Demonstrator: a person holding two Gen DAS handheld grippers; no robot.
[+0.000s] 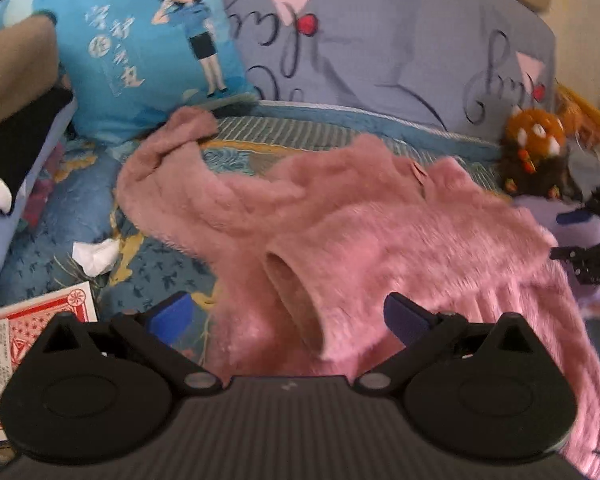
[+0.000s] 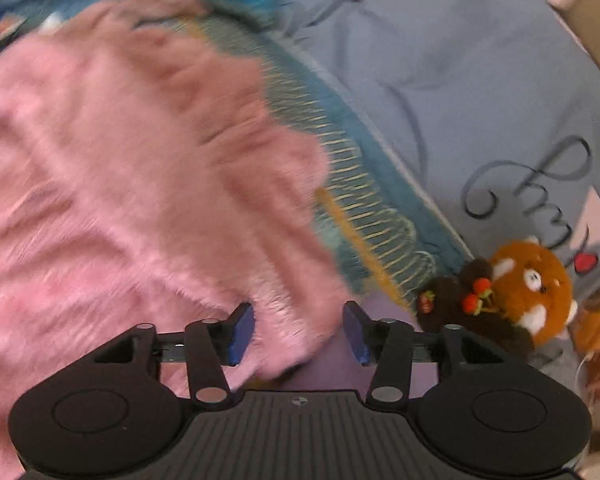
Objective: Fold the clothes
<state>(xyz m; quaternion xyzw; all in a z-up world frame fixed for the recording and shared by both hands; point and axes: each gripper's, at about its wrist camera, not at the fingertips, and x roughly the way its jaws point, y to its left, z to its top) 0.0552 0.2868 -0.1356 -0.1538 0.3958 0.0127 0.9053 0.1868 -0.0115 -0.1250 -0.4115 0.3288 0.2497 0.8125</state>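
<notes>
Pink fuzzy sweater (image 1: 380,232) lies rumpled across the patterned bedspread (image 1: 160,272), one sleeve trailing toward the blue cartoon pillow (image 1: 140,52). Left gripper (image 1: 288,312) hangs wide open over a sleeve cuff, gripping nothing. Right gripper (image 2: 298,332) stands partly open with the sweater's edge between its fingers, unpinched. That view is smeared; a plush toy (image 2: 512,292) sits half cut off nearby.
</notes>
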